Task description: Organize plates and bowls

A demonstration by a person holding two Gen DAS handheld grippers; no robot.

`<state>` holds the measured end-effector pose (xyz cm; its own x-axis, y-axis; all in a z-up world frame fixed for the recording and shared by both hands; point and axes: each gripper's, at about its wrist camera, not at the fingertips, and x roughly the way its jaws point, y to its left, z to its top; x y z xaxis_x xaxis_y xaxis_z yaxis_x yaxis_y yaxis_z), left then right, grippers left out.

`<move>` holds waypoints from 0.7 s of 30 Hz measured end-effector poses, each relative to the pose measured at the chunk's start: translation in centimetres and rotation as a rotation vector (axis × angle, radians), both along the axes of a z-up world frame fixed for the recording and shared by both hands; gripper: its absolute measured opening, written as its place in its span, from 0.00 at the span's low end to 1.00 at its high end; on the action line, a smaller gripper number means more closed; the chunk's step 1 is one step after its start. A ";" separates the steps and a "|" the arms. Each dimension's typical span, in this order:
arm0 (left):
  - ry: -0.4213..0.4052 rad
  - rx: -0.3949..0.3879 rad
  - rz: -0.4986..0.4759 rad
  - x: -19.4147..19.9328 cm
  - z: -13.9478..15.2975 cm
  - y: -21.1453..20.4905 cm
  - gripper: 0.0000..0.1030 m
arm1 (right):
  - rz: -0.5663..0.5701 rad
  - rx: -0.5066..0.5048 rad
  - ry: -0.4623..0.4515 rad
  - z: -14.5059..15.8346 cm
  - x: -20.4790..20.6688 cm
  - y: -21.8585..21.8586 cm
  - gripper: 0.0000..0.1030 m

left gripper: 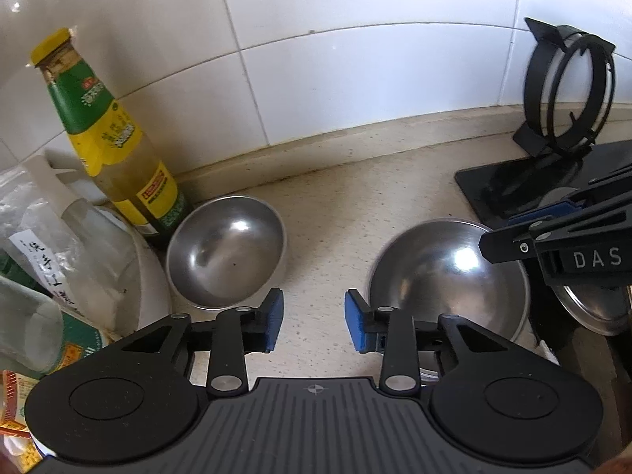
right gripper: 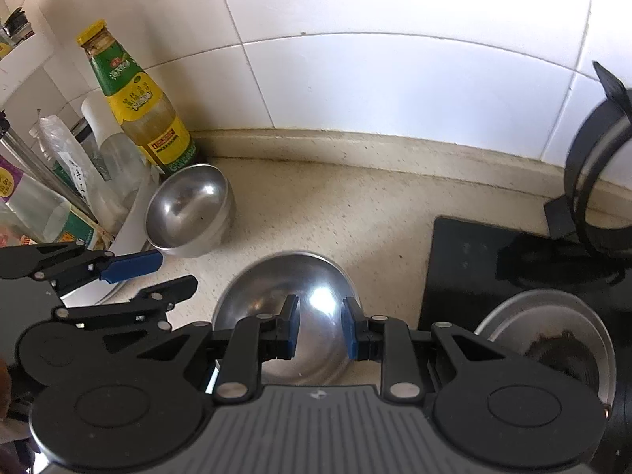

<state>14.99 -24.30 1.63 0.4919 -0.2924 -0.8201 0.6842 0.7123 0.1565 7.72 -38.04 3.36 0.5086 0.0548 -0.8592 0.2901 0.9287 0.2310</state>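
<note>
Beside a yellow-capped sauce bottle [left gripper: 114, 134] with a green-and-yellow label (Chinese characters, too small to read) stood the small steel bowl [left gripper: 227, 251], touching nothing. The left gripper [left gripper: 314, 322] hung above bare countertop [left gripper: 335, 205] right of that bottle, jaws parted and empty. Farther right of the bottle, the right gripper [right gripper: 320, 330], marked "DAS", hovered over the large steel bowl [right gripper: 284, 300], jaws apart, gripping nothing.

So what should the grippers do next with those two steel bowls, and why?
Probably close the left gripper on the small bowl's near rim, to nest it in the large bowl: both sit apart, and neither the left nor the right gripper holds anything.
</note>
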 end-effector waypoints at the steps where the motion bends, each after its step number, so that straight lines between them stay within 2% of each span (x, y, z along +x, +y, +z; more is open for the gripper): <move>1: -0.001 -0.001 0.008 0.2 0.0 0.1 0.45 | 0.006 0.000 -0.001 0.0 0.2 0.0 0.43; 3: -0.004 0.000 0.027 0.7 0.0 0.3 0.53 | 0.020 0.000 -0.001 0.0 1.0 0.1 0.43; 8: -0.006 0.004 0.074 2.3 -0.3 1.0 0.58 | 0.059 0.008 0.002 -0.4 3.2 0.5 0.43; 21: 0.067 -0.002 0.170 5.2 -2.4 2.4 0.63 | 0.145 0.033 0.023 -2.6 9.2 1.3 0.43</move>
<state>20.18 -21.86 -0.77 0.4790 -0.2110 -0.8521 0.5629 0.8187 0.1136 16.92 -36.75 0.77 0.4734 0.1547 -0.8671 0.1586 0.9534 0.2567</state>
